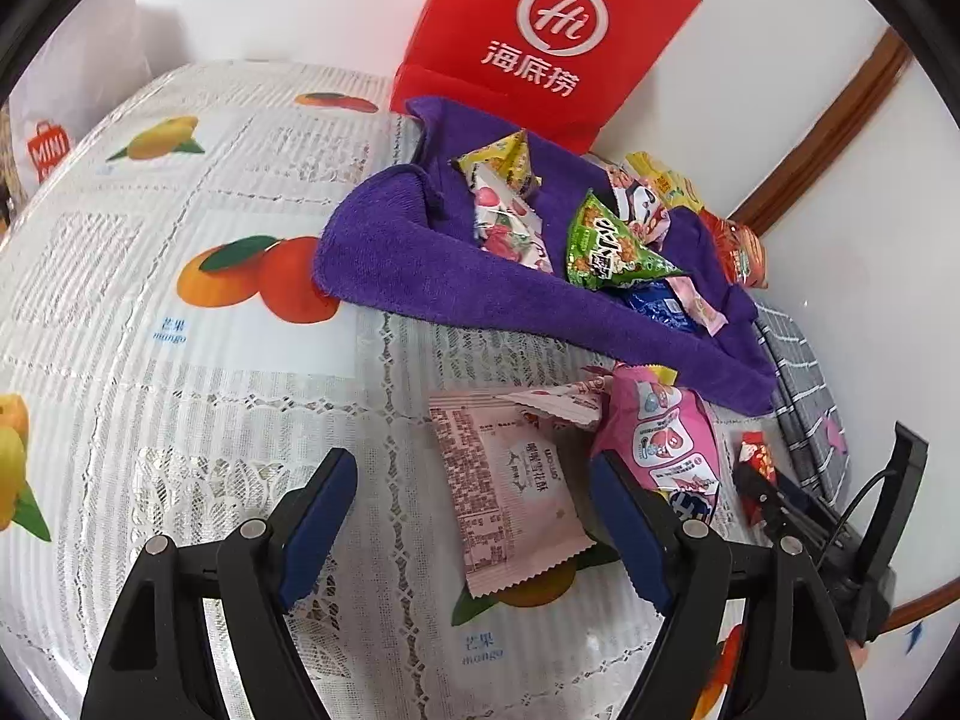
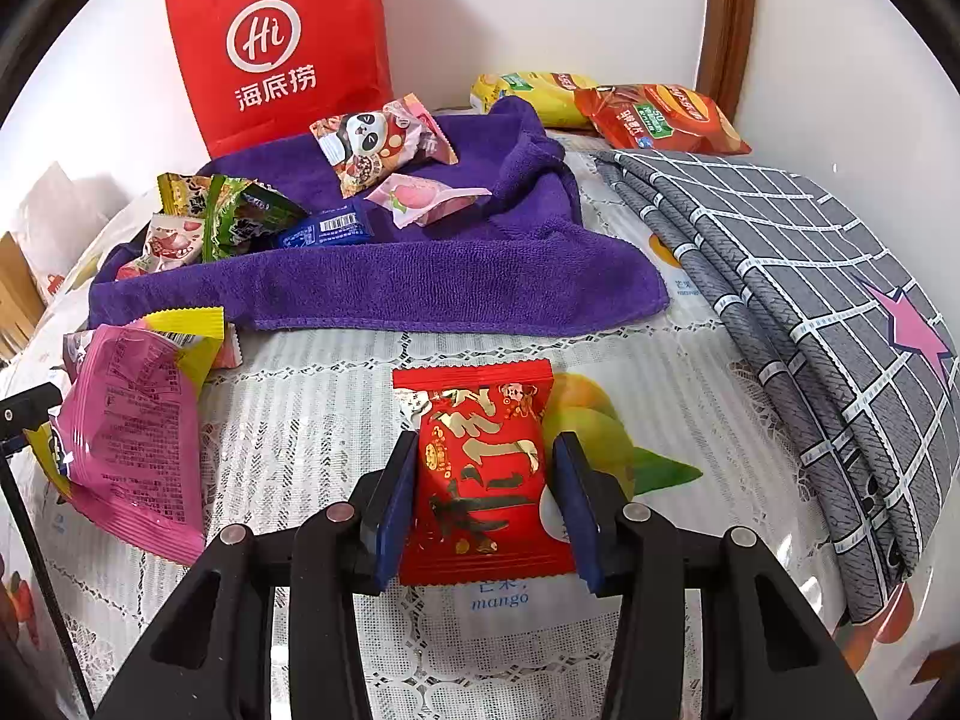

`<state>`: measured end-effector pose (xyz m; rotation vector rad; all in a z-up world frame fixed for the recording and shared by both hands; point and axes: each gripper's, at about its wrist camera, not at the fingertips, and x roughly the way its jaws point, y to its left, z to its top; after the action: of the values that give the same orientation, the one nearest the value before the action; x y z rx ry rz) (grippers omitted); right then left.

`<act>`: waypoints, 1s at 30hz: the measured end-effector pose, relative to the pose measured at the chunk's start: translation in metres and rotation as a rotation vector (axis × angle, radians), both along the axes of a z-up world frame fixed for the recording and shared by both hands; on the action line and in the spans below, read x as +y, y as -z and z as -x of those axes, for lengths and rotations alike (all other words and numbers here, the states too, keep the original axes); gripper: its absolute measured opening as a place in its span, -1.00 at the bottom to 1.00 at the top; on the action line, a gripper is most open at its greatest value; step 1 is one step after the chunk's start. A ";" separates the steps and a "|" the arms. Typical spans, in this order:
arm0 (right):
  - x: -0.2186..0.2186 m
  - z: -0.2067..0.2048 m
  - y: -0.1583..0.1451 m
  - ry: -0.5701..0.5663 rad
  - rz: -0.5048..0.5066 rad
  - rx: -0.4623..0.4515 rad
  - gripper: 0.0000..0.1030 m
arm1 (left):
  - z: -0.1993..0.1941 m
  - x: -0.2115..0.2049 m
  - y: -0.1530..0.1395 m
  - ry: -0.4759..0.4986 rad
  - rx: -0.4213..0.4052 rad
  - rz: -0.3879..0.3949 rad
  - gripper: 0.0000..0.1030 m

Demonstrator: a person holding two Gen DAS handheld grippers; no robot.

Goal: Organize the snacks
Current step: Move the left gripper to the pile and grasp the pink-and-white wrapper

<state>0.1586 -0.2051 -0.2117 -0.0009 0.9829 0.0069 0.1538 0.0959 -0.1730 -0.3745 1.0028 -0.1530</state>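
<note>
- Jaws of the right gripper (image 2: 483, 507) closed on a red snack packet (image 2: 480, 474), blue pads pressing both its sides, packet low over the counter (image 2: 312, 414).
- Jaws of the left gripper (image 1: 474, 525) standing wide, nothing held; pale pink wafer packet (image 1: 504, 480) lying flat on the lace cloth between and just ahead of the fingers, untouched.
- Beside that, at the right finger: bright pink snack bag (image 1: 666, 438) with a yellow end, resting partly on a second pale pink packet (image 1: 564, 399).
- Further right in the left wrist view: the right gripper with the red packet, small and partly hidden.
- Beyond, across the counter: purple towel (image 2: 384, 276), rumpled, carrying loose snacks — green packet (image 1: 606, 246), panda-print packet (image 2: 372, 141), peach-print packet (image 2: 426, 198), blue packet (image 2: 327, 231).
- Right of the towel: grey checked cloth (image 2: 798, 252), folded, with a pink star.
- Farthest back, by the wall: red paper bag (image 2: 282, 48) standing upright behind the towel; yellow bag (image 2: 540, 93) and orange-red chip bag (image 2: 660, 117) lying at the rear right corner.
</note>
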 end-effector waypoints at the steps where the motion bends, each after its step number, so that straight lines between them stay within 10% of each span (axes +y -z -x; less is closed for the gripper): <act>1: 0.000 0.000 0.000 0.001 -0.001 0.000 -0.11 | -0.001 -0.003 0.000 0.011 0.001 0.001 0.53; 12: 0.000 0.000 0.000 0.001 -0.008 0.000 -0.10 | -0.004 -0.042 0.009 0.051 0.001 -0.277 0.49; 15: -0.001 0.000 0.000 0.000 -0.013 0.000 -0.10 | -0.003 -0.045 0.008 0.022 0.004 -0.339 0.19; 30: -0.004 0.001 0.000 0.006 -0.043 -0.004 -0.11 | 0.017 -0.026 -0.017 -0.053 -0.018 -0.366 -0.08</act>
<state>0.1577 -0.2090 -0.2118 0.0417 0.9789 0.0225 0.1366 0.0696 -0.1561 -0.0652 0.9787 0.0757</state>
